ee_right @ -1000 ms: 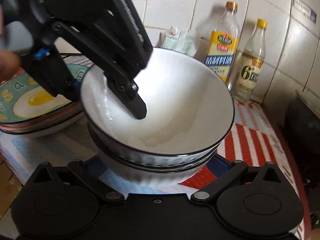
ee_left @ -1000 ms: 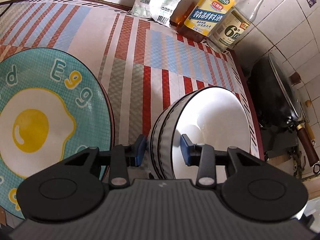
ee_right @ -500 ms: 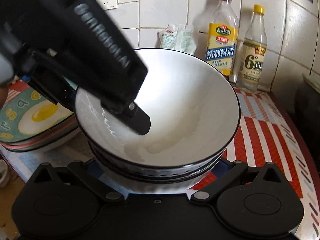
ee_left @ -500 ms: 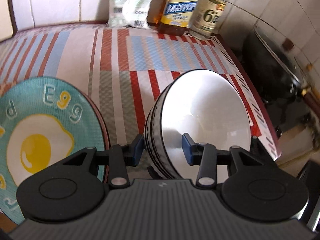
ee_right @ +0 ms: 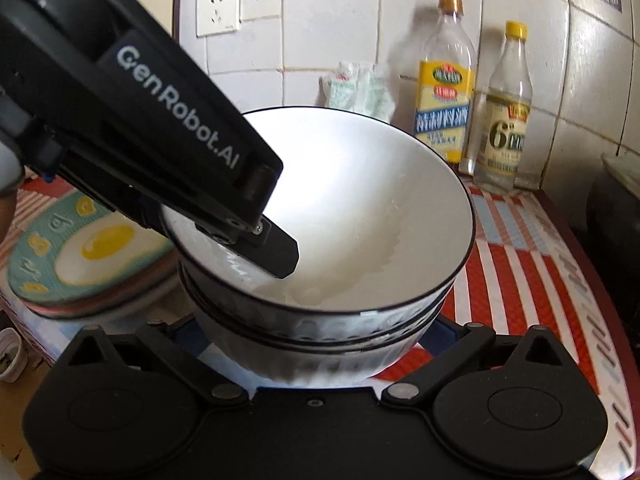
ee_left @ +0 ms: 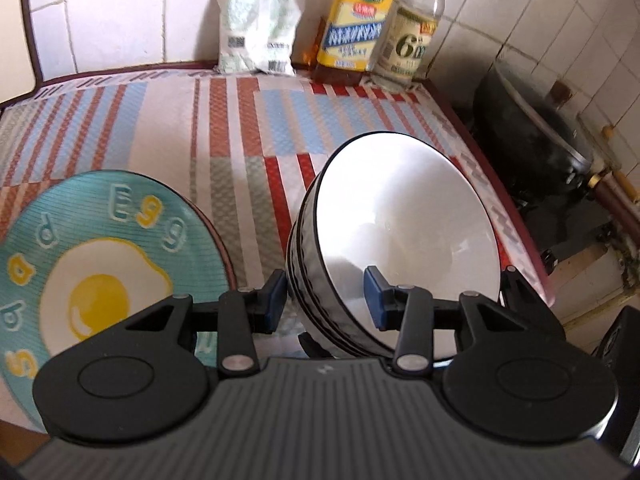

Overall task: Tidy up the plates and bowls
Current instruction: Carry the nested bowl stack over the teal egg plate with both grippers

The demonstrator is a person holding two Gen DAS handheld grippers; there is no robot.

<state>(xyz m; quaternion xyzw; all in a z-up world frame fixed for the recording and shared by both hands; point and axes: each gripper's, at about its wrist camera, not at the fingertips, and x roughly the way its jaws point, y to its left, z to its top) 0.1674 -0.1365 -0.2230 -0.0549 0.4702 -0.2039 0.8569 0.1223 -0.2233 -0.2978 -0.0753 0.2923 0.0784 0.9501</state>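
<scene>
A stack of white bowls (ee_left: 408, 240) with black rims and ribbed grey outsides sits on the striped mat; it also shows in the right wrist view (ee_right: 360, 220). My left gripper (ee_left: 326, 300) straddles the stack's near wall, one blue pad outside and one inside, with a gap to the wall. My right gripper (ee_right: 312, 336) is spread wide around the base of the stack, fingertips hidden behind the bowls. A teal plate with a fried-egg picture (ee_left: 100, 264) lies left of the bowls, on top of other plates (ee_right: 80, 256).
A striped mat (ee_left: 240, 128) covers the counter. Two bottles (ee_left: 352, 28) (ee_left: 412, 44) and a white bag (ee_left: 256, 24) stand against the tiled back wall. A black wok (ee_left: 532, 140) sits on a stove right of the counter edge.
The left gripper camera has pulled back and tilted up, showing more of the back wall. The bowls stay between both grippers' fingers. The right view has shifted slightly.
</scene>
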